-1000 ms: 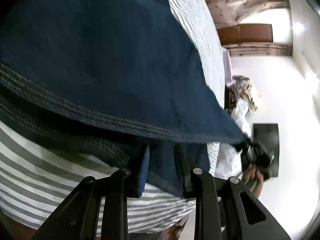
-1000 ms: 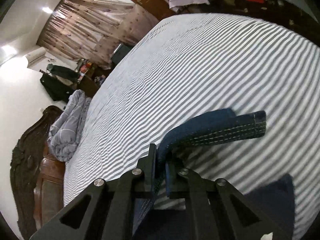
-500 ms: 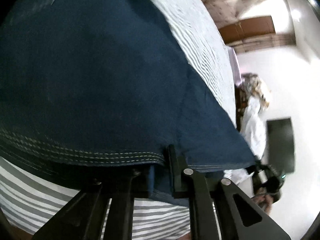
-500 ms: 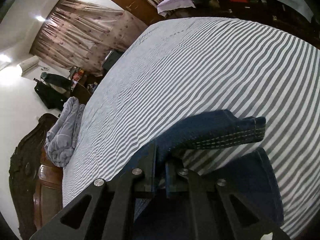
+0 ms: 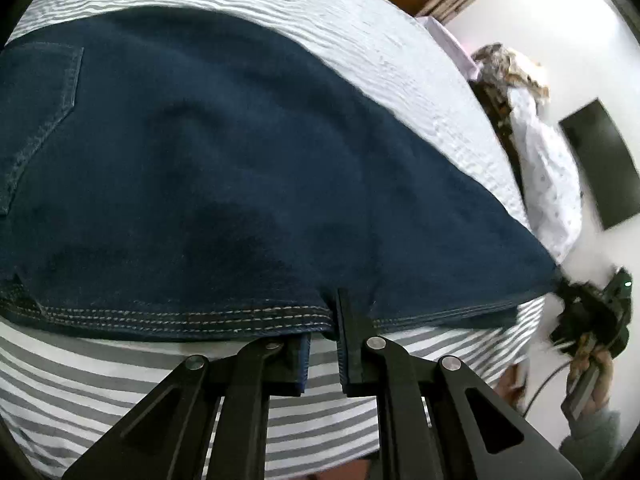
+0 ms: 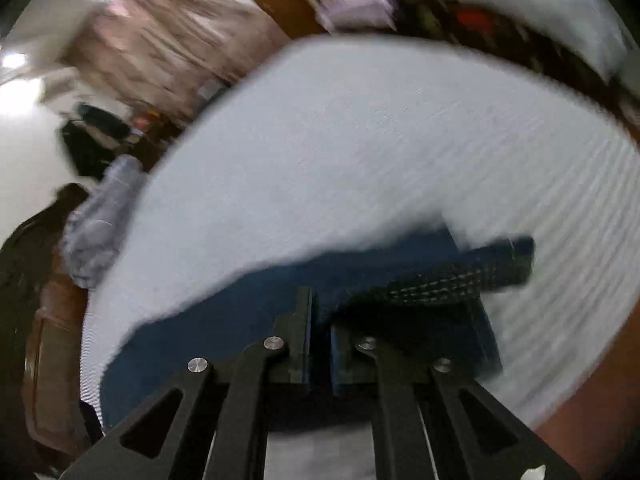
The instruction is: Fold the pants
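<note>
**So, both grippers pinching the same hem edge**

Basically the dark denim pants [image 5: 224, 168] lie spread on the striped bed [image 5: 120, 384], long axis running across from the left gripper [image 5: 324, 344] toward the right gripper [image 6: 320, 344]. Left jaws have just been closing and now pinch the stitched hem; right jaws are clamped tight on the far end of that edge, with a folded cuff sticking out past them. Denim looks thick, stiff-ish, double-stitched. Guessing both lift together and carry the edge away across the bed.
</note>
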`<act>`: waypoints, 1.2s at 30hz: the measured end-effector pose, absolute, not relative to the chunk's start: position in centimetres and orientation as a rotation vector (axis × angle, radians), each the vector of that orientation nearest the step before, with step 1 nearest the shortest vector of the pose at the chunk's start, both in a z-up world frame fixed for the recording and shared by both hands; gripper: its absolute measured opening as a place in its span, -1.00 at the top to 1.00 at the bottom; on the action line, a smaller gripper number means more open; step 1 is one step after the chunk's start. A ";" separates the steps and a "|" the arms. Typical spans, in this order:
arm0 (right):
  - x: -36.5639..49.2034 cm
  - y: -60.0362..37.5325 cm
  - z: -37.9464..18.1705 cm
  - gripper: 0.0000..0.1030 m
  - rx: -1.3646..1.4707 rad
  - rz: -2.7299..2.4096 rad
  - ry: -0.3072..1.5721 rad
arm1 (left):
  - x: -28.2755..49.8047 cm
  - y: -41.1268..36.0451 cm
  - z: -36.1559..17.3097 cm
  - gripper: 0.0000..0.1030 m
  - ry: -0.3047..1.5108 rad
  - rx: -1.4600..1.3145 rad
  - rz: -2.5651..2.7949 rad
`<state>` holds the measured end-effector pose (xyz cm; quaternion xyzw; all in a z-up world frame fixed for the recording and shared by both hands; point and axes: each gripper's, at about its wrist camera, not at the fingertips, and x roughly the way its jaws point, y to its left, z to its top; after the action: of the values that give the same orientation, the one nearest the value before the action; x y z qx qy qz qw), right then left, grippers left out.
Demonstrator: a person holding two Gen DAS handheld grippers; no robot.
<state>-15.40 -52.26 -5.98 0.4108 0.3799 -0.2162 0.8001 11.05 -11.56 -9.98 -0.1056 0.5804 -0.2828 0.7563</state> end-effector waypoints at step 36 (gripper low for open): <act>-11.5 -67.3 -10.4 0.08 1.149 -0.356 0.944 | 9.3 -13.6 -9.6 0.78 1.269 0.037 -0.625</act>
<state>-11.47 -67.34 -10.42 0.5200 0.4273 -0.1610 0.7218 9.26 -13.63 -9.60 0.0171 0.5829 -0.2873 0.7598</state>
